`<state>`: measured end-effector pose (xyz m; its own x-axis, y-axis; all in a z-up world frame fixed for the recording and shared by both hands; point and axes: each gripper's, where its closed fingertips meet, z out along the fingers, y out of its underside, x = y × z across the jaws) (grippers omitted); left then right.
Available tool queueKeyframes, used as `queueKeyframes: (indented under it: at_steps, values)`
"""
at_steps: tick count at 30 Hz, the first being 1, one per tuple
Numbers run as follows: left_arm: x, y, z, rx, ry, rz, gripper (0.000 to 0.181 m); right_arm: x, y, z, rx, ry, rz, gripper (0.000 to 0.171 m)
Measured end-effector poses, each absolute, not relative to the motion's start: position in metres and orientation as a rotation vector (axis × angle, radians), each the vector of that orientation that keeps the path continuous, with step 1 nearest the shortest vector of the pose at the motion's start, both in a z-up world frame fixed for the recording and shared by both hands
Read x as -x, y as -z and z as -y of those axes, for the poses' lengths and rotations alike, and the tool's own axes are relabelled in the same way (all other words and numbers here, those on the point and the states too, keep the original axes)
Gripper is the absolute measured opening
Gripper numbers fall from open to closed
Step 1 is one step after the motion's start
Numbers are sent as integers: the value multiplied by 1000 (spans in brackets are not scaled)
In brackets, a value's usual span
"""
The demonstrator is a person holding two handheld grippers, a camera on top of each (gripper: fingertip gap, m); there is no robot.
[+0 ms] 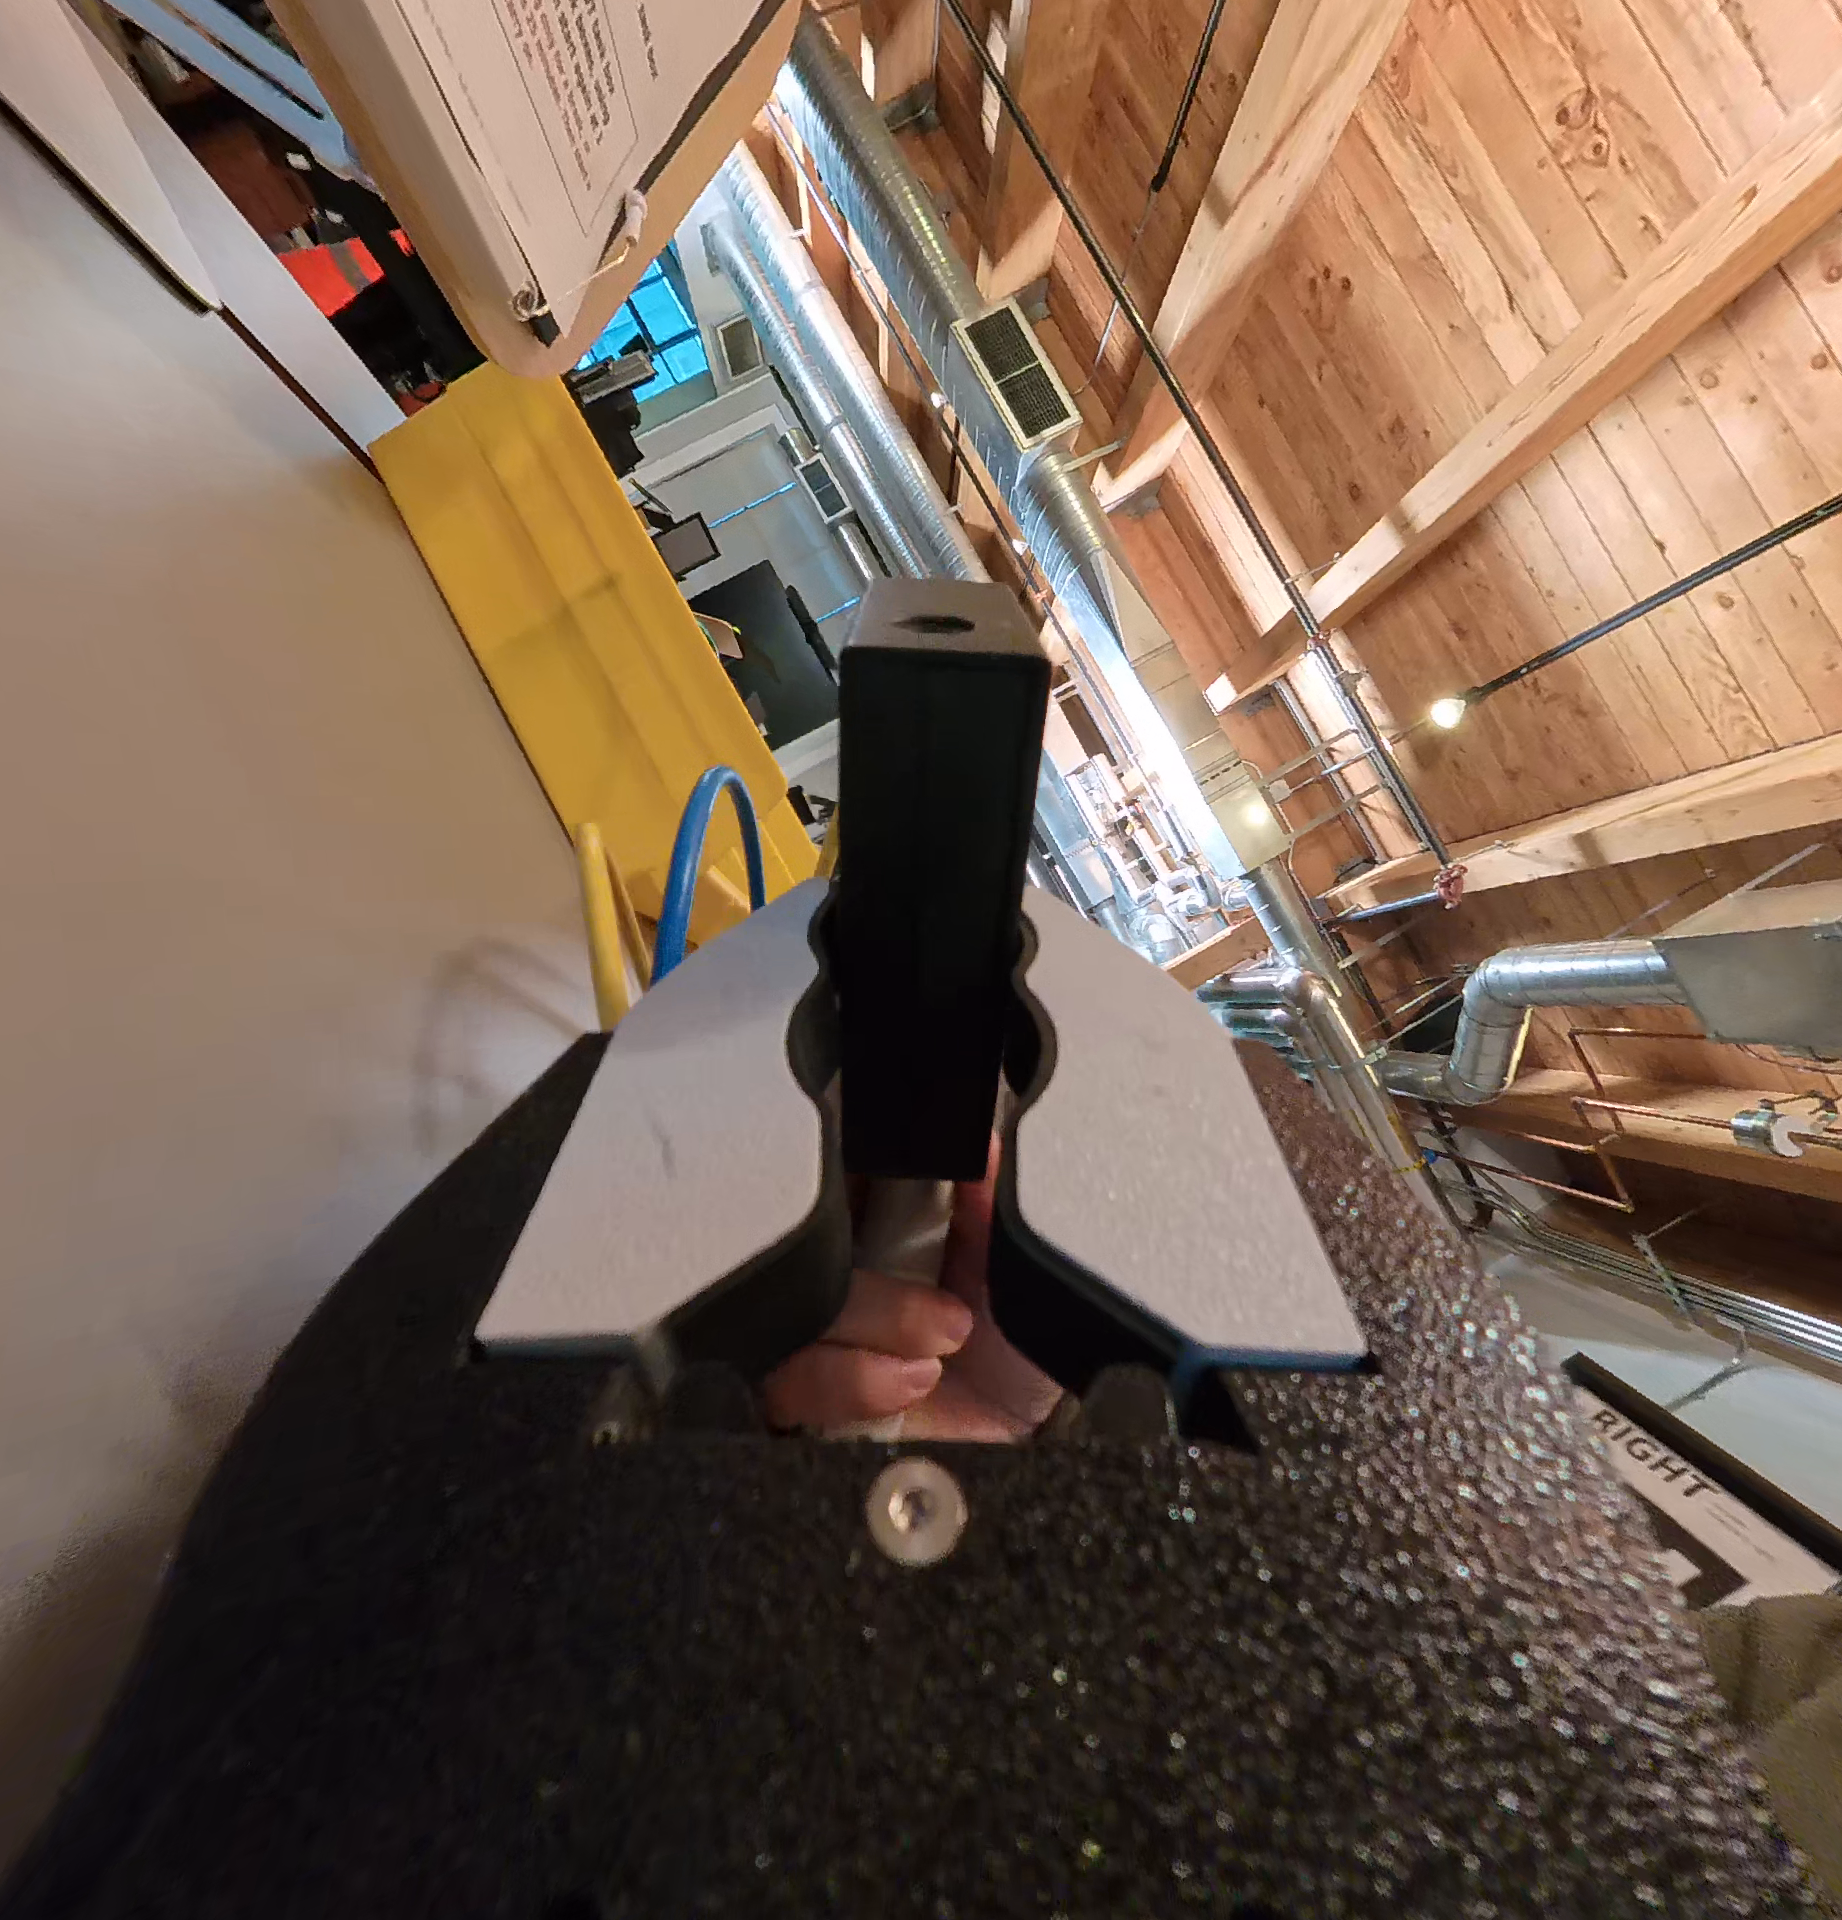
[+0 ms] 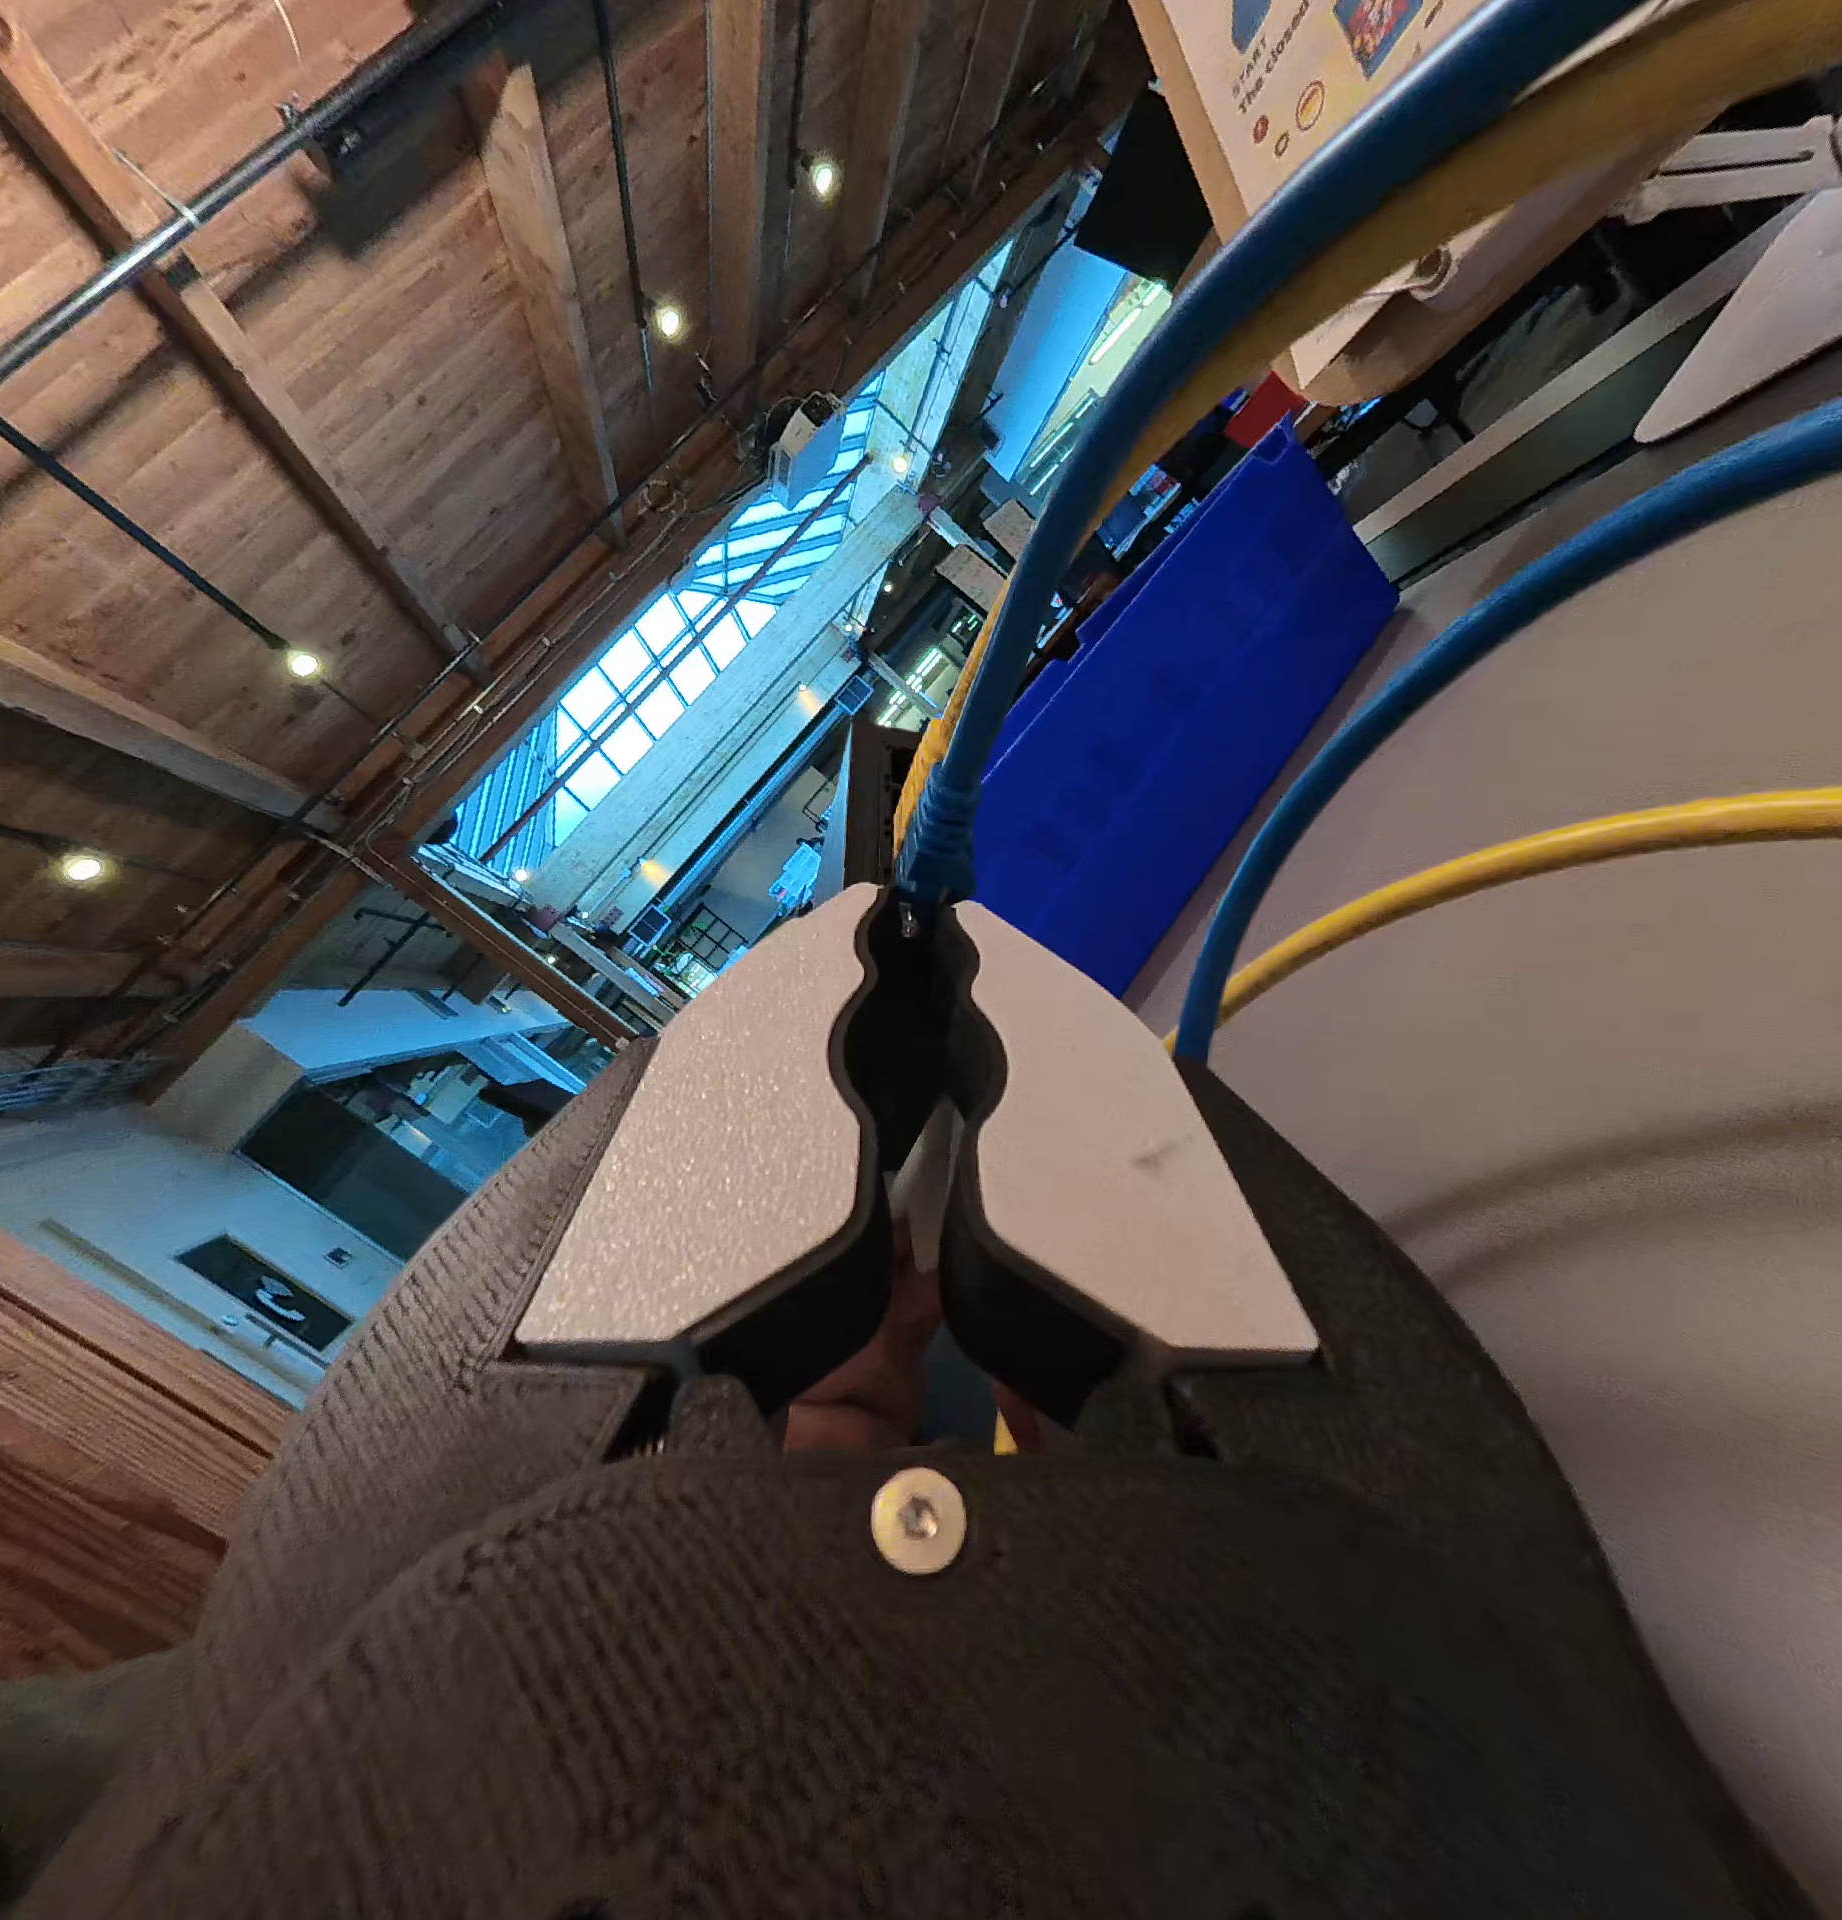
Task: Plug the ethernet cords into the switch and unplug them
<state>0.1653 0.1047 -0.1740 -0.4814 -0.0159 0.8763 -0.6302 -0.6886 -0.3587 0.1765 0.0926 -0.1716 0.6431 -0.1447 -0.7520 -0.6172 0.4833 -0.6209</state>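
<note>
Two grippers (image 1: 922,997) (image 2: 912,920); switch (image 1: 932,883), blue cord (image 2: 943,821) clamped

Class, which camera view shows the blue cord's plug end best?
The right wrist view: the blue cord runs down to its plug, pinched at the tips of the shut right claw. The left wrist view shows only a blue loop behind the left claw, which grips the black switch.

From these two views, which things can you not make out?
- Switch ports: left wrist view shows only its plain black side.
- Blue cord plug tip: right wrist view, hidden between the right gripper fingers.
- Yellow cord ends: cut off by edges and fingers in both views.
</note>
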Motion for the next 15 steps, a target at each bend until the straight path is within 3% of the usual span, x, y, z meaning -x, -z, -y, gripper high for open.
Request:
queueKeyframes:
  at_steps: [8,15]
  values:
    - [-164,175,-103,-1301,-2101,806,28,-174,173,-90,1138,-285,-809,7]
    - [-164,171,-106,-1298,-2262,1050,27,-174,170,-92,959,-501,-873,10]
